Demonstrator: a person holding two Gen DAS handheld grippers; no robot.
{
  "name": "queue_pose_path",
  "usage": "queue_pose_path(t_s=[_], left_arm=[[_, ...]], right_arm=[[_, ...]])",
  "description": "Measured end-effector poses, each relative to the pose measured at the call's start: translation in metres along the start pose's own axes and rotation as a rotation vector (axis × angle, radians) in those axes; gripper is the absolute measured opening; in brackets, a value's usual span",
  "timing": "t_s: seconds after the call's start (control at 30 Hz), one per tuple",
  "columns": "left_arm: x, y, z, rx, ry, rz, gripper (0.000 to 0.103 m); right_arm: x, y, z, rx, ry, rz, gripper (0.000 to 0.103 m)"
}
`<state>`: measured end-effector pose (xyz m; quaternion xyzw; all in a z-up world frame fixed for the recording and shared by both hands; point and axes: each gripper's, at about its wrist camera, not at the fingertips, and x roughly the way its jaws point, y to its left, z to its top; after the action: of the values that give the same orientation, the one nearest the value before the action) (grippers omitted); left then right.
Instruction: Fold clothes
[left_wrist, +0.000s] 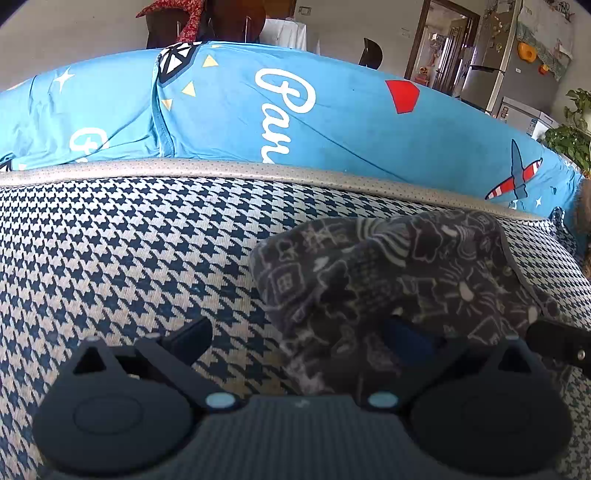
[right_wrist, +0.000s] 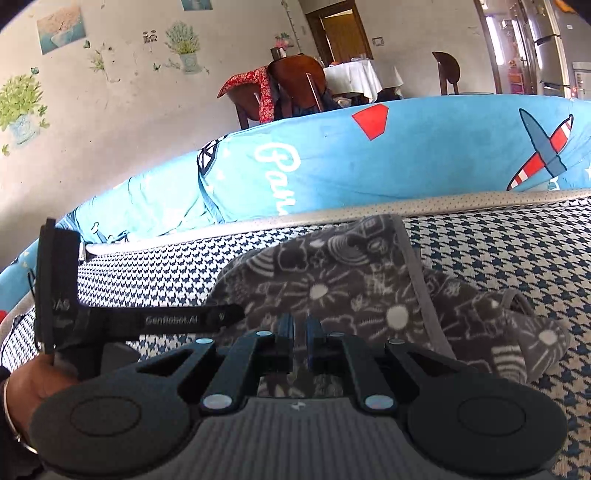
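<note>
on the houndstooth cushion (left_wrist: 129, 251), just in front of its grey piped edge (left_wrist: 258, 171), lies the crumpled grey printed garment (right_wrist: 332, 280); behind that edge rises a blue patterned cover (left_wrist: 332, 122). left gripper (left_wrist: 295, 336): jaws spread wide, right finger against the garment, nothing clamped; right gripper (right_wrist: 300, 332): jaws nearly closed, pinching a fold of the garment.

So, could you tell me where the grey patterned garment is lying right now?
The grey patterned garment lies bunched on the houndstooth cushion, in front of the blue printed cover; it fills the right of the left wrist view and the centre of the right wrist view.
</note>
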<state>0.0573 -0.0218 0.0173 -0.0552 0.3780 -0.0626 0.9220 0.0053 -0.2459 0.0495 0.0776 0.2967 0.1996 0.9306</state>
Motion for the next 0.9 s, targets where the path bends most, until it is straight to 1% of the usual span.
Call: queue_pose_path(t_s=[0.33, 0.53, 0.73, 0.9], left_arm=[[-0.004, 0.0, -0.001, 0.006, 0.008, 0.007, 0.103], [-0.006, 0.003, -0.003, -0.01, 0.014, -0.001, 0.103], [-0.008, 0.002, -0.004, -0.001, 0.008, -0.001, 0.103], [-0.008, 0.002, -0.005, -0.006, 0.008, 0.001, 0.103]], right_arm=[[0.016, 0.01, 0.006, -0.015, -0.003, 0.007, 0.009], [0.027, 0.012, 0.018, -0.013, -0.033, 0.021, 0.009], [0.043, 0.018, 0.032, 0.001, -0.056, 0.058, 0.009], [0.056, 0.025, 0.041, -0.001, -0.058, 0.106, 0.009]])
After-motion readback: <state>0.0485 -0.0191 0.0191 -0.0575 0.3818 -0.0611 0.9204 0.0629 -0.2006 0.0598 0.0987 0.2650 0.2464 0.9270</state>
